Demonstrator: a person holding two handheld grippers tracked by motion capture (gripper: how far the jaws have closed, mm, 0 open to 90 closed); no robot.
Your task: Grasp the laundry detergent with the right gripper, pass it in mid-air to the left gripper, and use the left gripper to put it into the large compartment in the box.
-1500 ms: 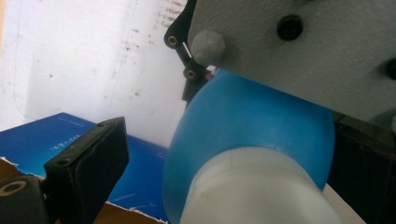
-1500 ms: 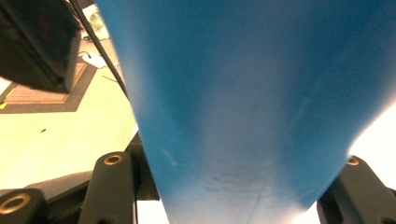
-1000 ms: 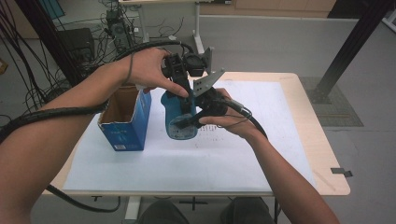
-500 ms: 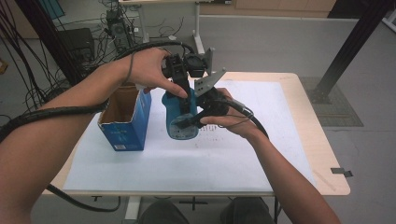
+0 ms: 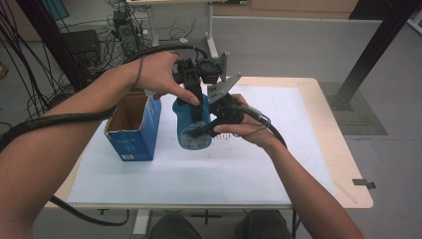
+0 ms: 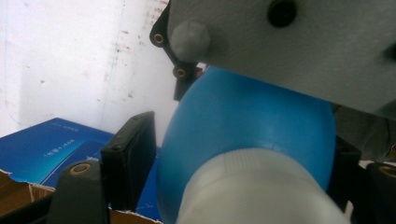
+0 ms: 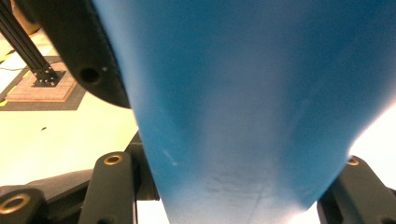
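Black jaws of the right gripper [image 5: 201, 130] are closed on the lower body of a blue bottle [image 5: 191, 124], one jaw on each side of it, as the right gripper view makes plain. In the left gripper view, the jaws of the left gripper [image 5: 199, 102] stand on either side of the bottle's shoulder below its white cap [image 6: 254, 191]; whether they press on it or merely straddle it cannot be told, since the far jaw is cut off at the right edge. The bottle is held above the white sheet [image 5: 164, 174] at the centre of the high view, just right of an open blue carton [image 5: 132, 127] that stands at centre left.

Compared with the earlier pictures, little is altered: the bottle has been kept at much the same spot beside the carton, and both grippers have stayed on it, with only a slight shift of the hands. This is judged to mean a handover or a reorientation in mid-air is under way, with the bottle neither placed nor released yet.

Much is obscured. The bottle's label is blurred, its base is covered by jaws and fingers in the high view, and the carton's inside is mostly in shadow.
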